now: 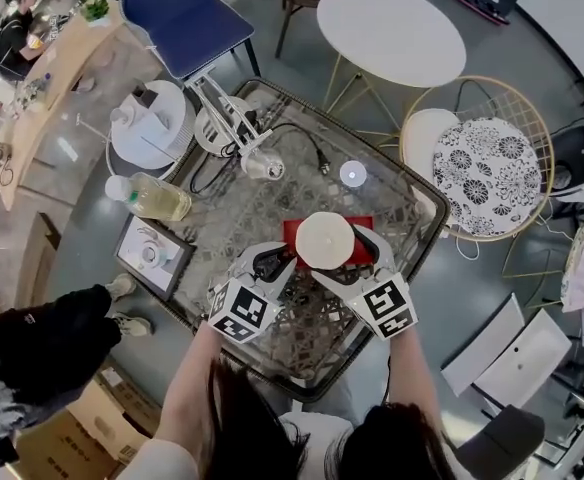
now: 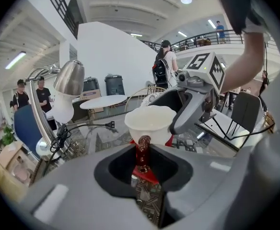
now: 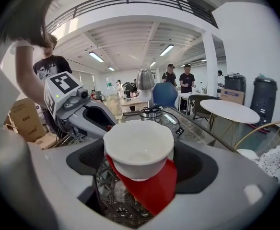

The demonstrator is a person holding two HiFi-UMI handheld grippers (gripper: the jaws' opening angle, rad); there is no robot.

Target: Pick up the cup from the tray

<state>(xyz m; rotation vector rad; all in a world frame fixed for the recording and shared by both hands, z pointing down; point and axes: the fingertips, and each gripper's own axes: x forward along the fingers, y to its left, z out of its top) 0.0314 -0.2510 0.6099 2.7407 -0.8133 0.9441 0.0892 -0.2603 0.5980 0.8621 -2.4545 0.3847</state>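
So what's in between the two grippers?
The white cup, over the red tray, lies between the left gripper and the right gripper. The head view shows this best.

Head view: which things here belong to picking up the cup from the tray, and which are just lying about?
In the job: cup; red tray; left gripper, shut on the red tray; right gripper, shut on the cup.
Lying about: bottle; desk lamp; black cable.

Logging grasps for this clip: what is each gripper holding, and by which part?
The right gripper clasps the white cup across its bowl, below the rim. The left gripper pinches the red tray by its edge.
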